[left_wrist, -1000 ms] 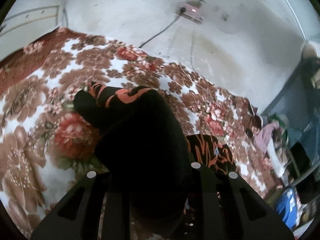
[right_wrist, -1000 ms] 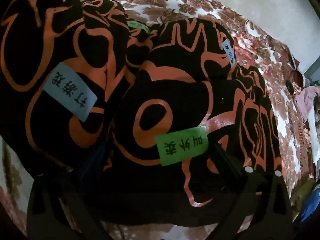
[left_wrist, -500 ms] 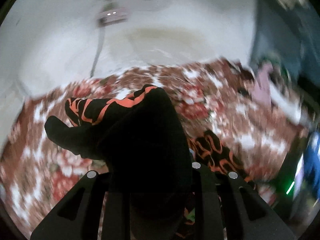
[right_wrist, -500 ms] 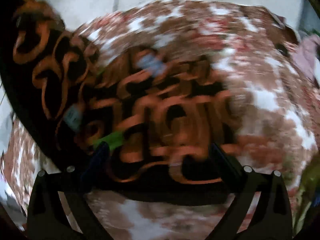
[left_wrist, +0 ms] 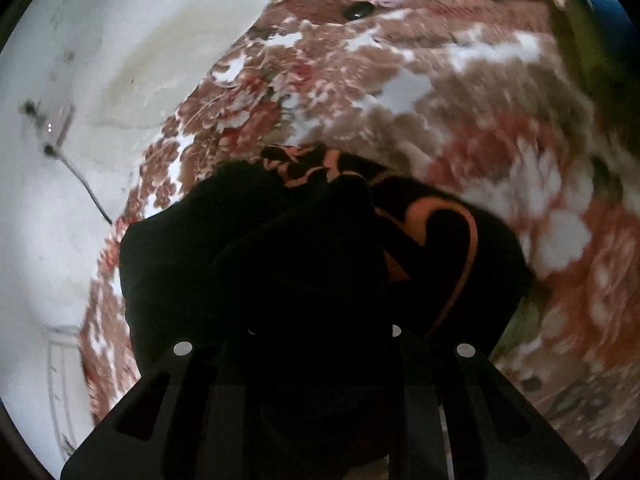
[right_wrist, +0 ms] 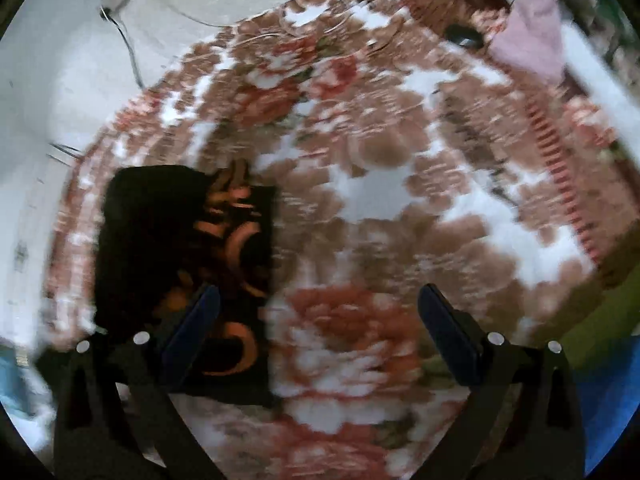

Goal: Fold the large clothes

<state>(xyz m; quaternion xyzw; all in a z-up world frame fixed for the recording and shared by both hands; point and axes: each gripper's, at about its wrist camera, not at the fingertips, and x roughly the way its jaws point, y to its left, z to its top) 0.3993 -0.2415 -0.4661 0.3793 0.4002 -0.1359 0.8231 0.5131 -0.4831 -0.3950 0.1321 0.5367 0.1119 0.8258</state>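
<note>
A black garment with orange swirls [left_wrist: 304, 264] is bunched in my left gripper [left_wrist: 320, 332], which is shut on it and holds it above the floral blanket [left_wrist: 440, 120]. The cloth hides the left fingertips. In the right wrist view the same garment [right_wrist: 188, 248] hangs as a dark mass at the left. My right gripper [right_wrist: 316, 300] is open and empty, its left finger [right_wrist: 192, 328] in front of the garment's lower edge. The blanket [right_wrist: 380, 184] lies below it.
A white wall [left_wrist: 80, 80] with a socket and cable [left_wrist: 52, 128] runs along the bed's far side. A pink cloth [right_wrist: 532, 36] and a small dark object [right_wrist: 464, 36] lie at the blanket's far end. Blue and green items [right_wrist: 600, 380] sit past the right edge.
My right gripper has let go of the garment and now stands open over the blanket. My left gripper has swung with the bunched garment, and both views have rotated.
</note>
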